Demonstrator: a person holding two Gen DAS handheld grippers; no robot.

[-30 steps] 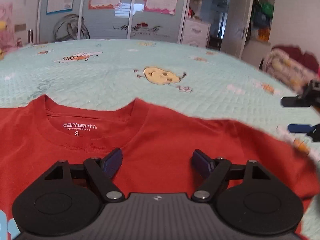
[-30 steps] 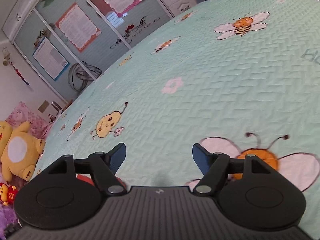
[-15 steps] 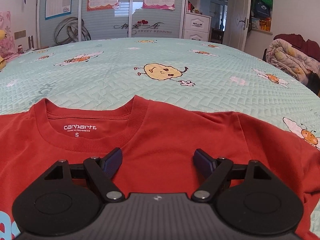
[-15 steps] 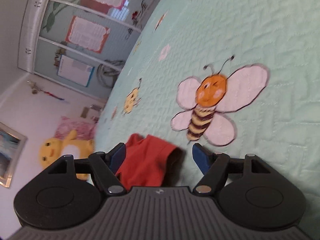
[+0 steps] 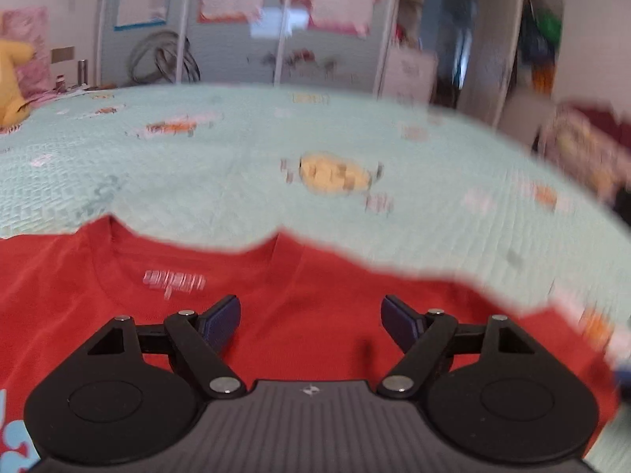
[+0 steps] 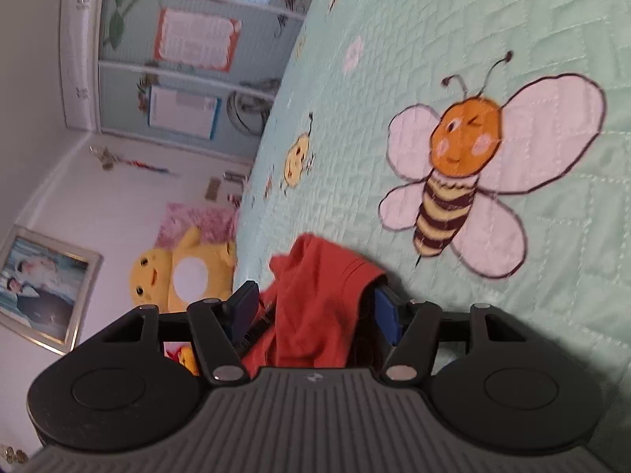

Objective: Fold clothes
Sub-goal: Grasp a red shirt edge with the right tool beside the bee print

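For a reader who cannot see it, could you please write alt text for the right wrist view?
A bunched red shirt sleeve sits between the right gripper fingers, above a mint green bedspread printed with a cartoon bee.

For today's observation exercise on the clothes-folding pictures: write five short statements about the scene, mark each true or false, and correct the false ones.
1. The T-shirt is red. True.
2. The left claw is clamped on the shirt's collar. False: its jaws stand wide apart above the shirt, just below the collar, gripping nothing.
3. A bunched piece of red fabric sits between the fingers of the right claw. True.
4. The bedspread is plain white. False: it is pale green, printed with cartoon figures such as a bee.
5. A yellow plush toy sits beyond the bed. True.
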